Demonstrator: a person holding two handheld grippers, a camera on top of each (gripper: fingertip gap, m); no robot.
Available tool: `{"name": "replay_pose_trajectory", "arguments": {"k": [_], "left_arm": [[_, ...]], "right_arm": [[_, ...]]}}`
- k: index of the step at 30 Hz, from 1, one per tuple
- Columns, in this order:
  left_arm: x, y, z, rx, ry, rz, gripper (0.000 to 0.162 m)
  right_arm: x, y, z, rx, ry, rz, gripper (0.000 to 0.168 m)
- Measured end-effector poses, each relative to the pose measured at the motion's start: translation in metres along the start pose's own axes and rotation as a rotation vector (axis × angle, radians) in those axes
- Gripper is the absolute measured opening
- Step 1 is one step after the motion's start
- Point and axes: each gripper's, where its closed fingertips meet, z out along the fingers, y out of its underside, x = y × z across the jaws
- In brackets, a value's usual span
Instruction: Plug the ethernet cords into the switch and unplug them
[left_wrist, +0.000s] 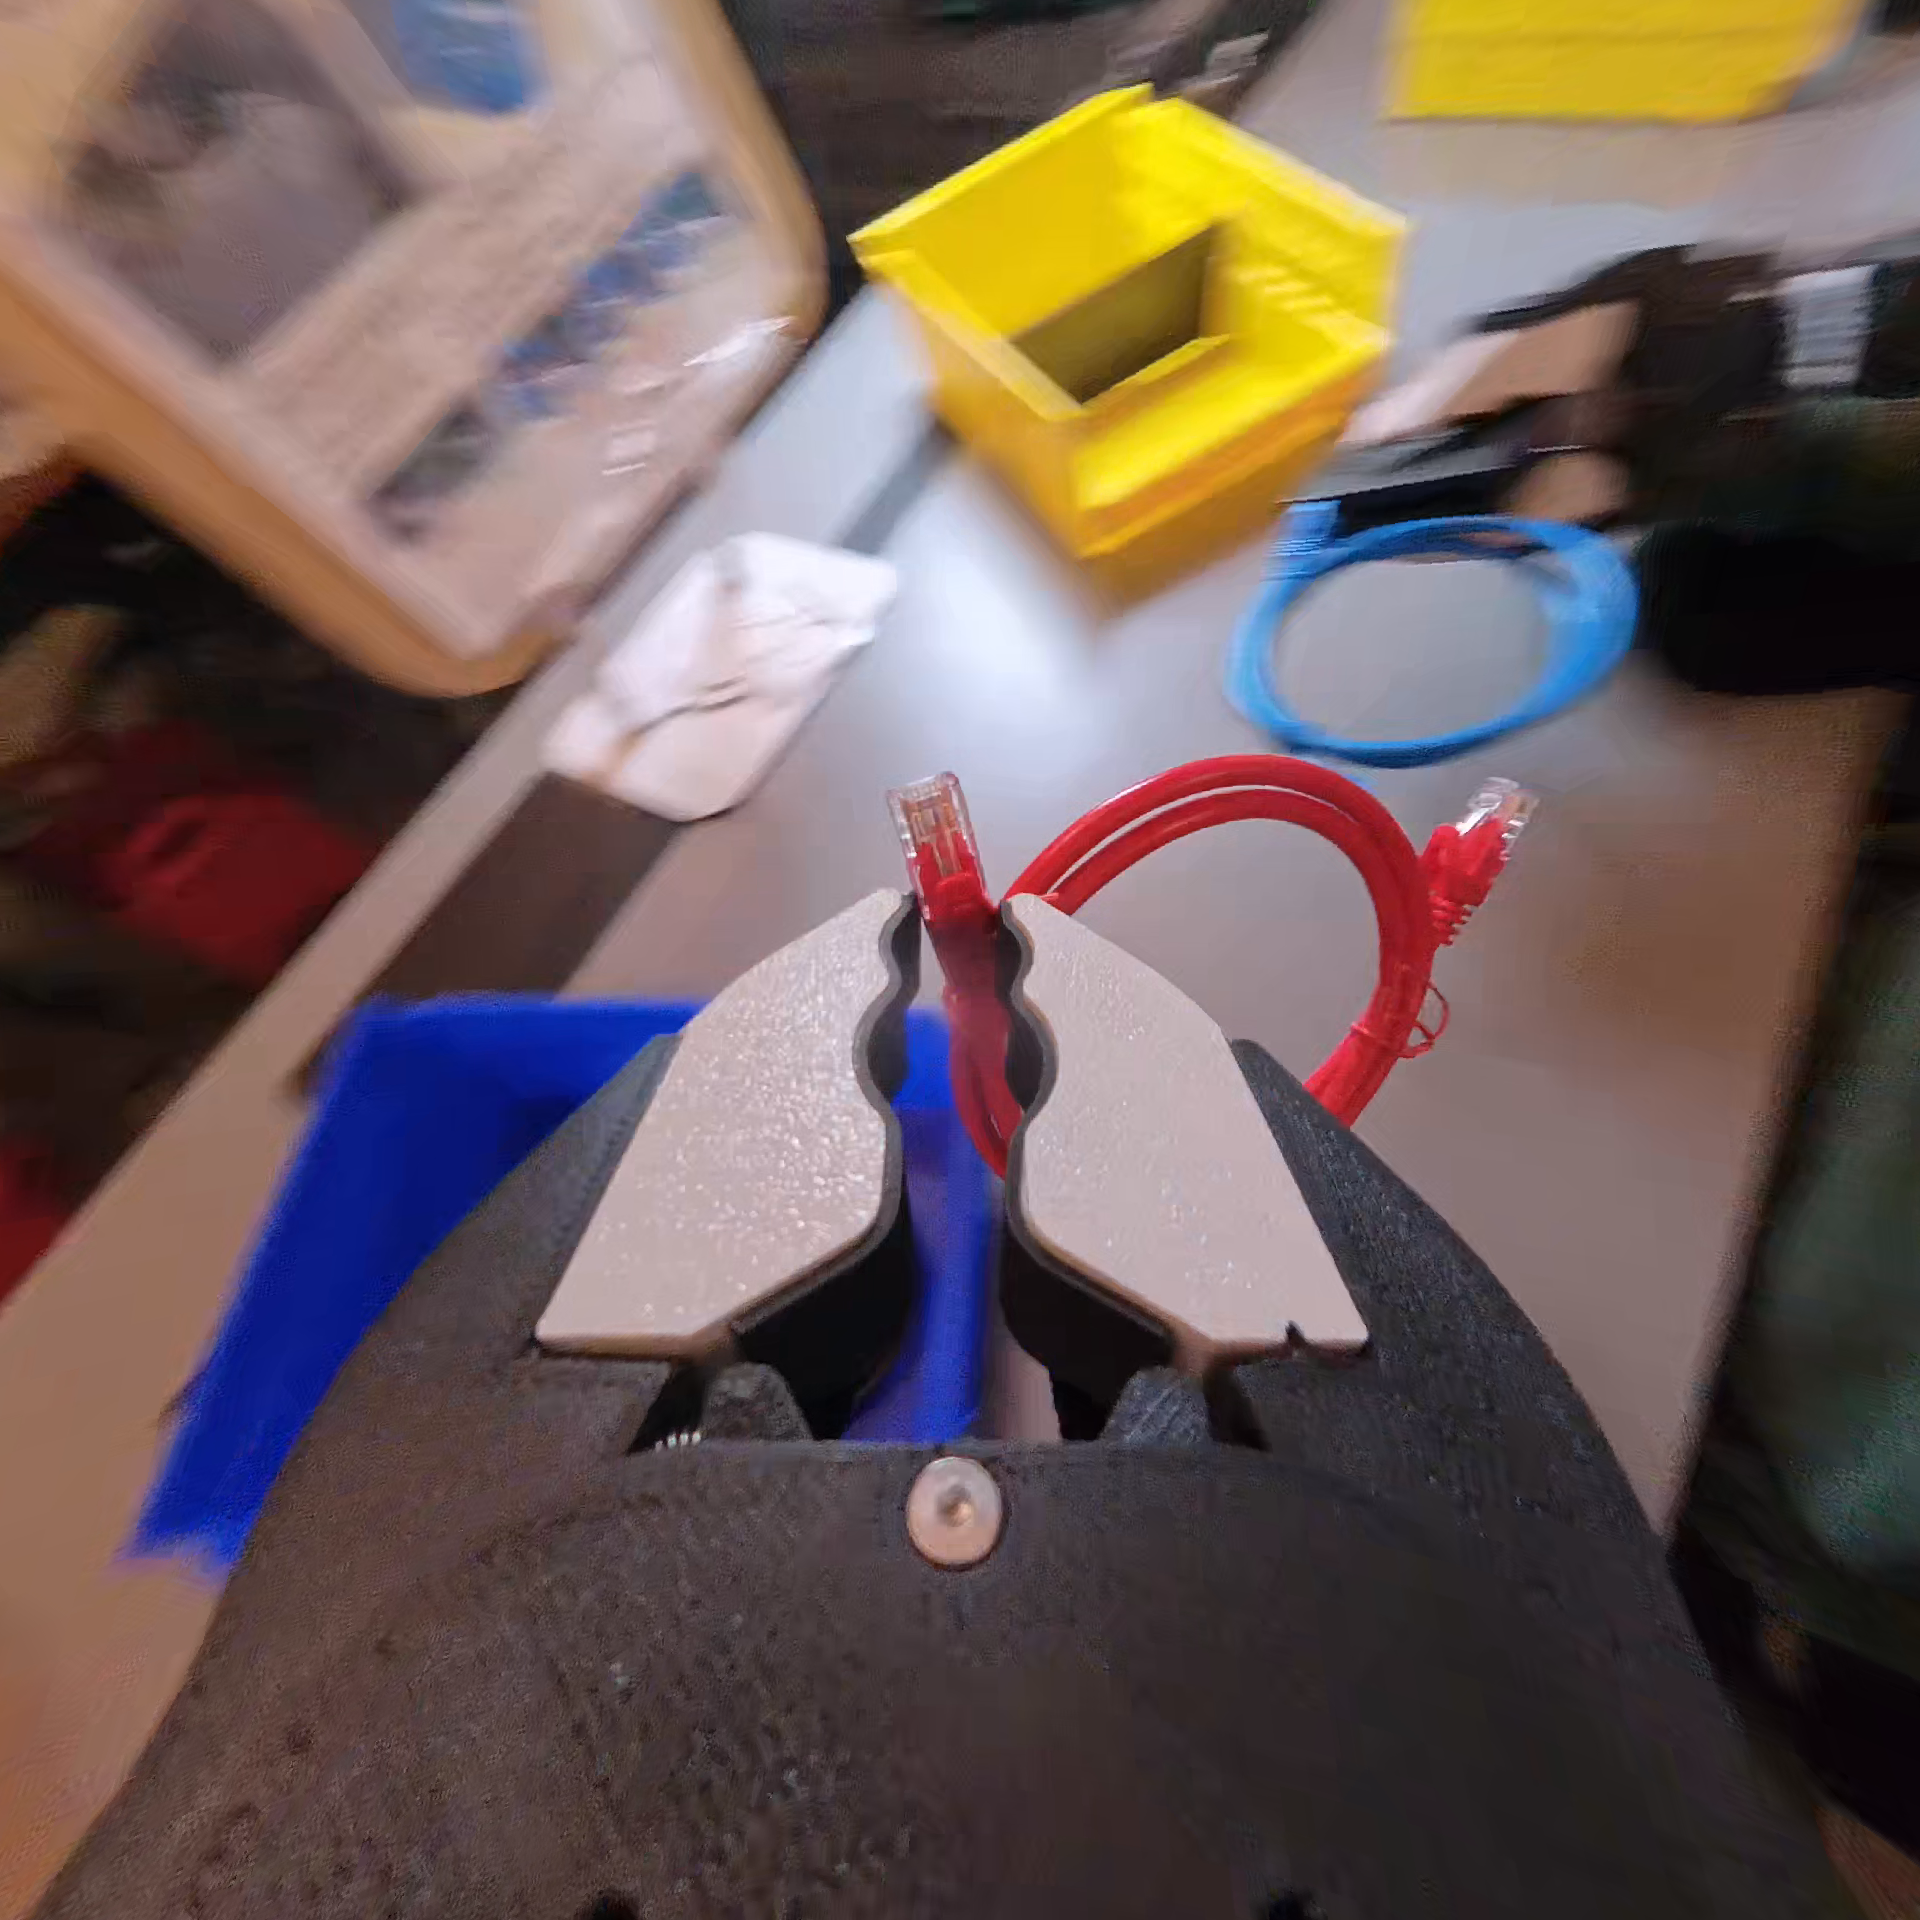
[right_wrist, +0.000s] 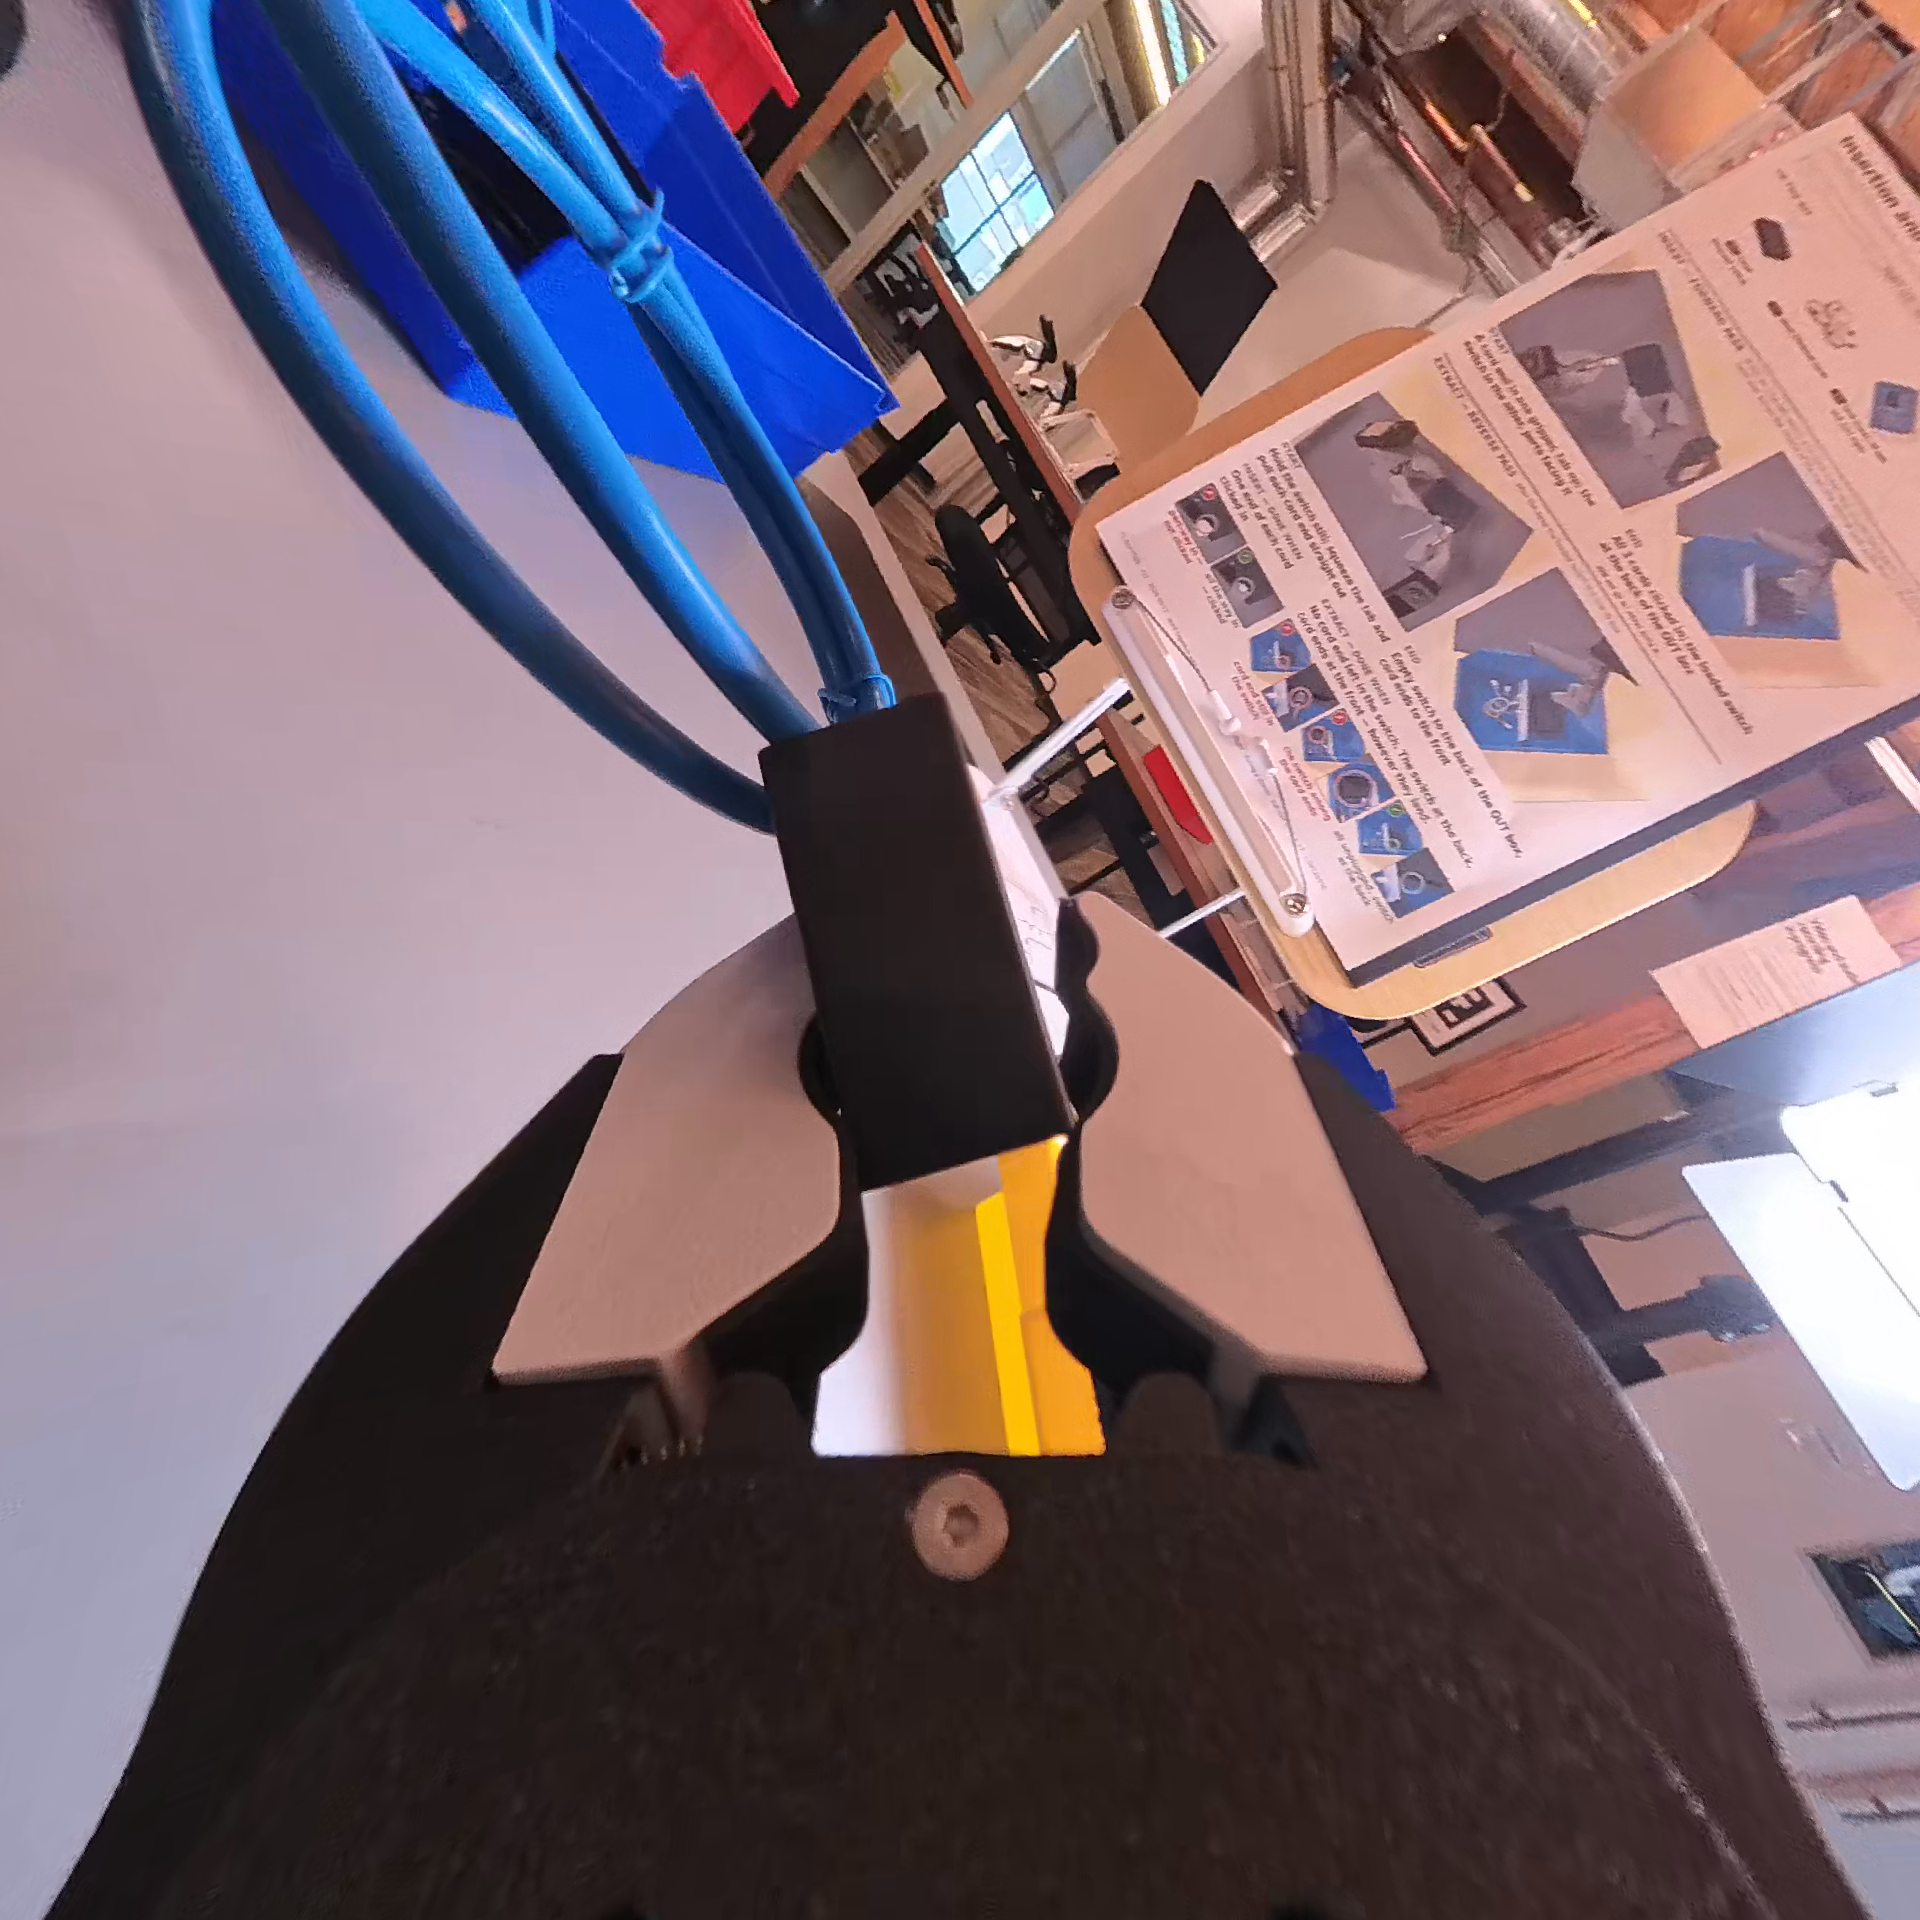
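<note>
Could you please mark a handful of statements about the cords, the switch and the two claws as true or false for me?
1. The left claw is closed on the red cord just behind one connector. True.
2. The red cord's second connector is plugged into the switch. False: it hangs free beside the coil.
3. The right claw grips the black switch. True.
4. The blue cord lies inside the yellow bin. False: it rests on the table, one end at the switch.
5. The yellow bin holds a red cord. False: the part of its inside in view looks empty.
</note>
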Motion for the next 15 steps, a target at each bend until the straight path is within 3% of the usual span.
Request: {"name": "replay_pose_trajectory", "arguments": {"k": [3, 6, 10, 15], "left_arm": [[0.089, 0.008, 0.057, -0.024, 0.368, 0.04, 0.014], [0.154, 0.037, 0.118, -0.1, 0.586, 0.053, 0.014], [0.189, 0.064, 0.168, -0.166, 0.713, 0.022, 0.014], [0.193, 0.084, 0.199, -0.143, 0.652, 0.028, 0.015]], "right_arm": [[0.009, 0.005, -0.002, -0.014, 0.032, -0.004, 0.038], [0.014, 0.013, -0.005, -0.037, 0.049, -0.039, 0.038], [0.012, 0.023, -0.008, -0.068, 0.042, -0.103, 0.038], [0.02, 0.036, -0.015, -0.104, 0.056, -0.147, 0.038]]}}
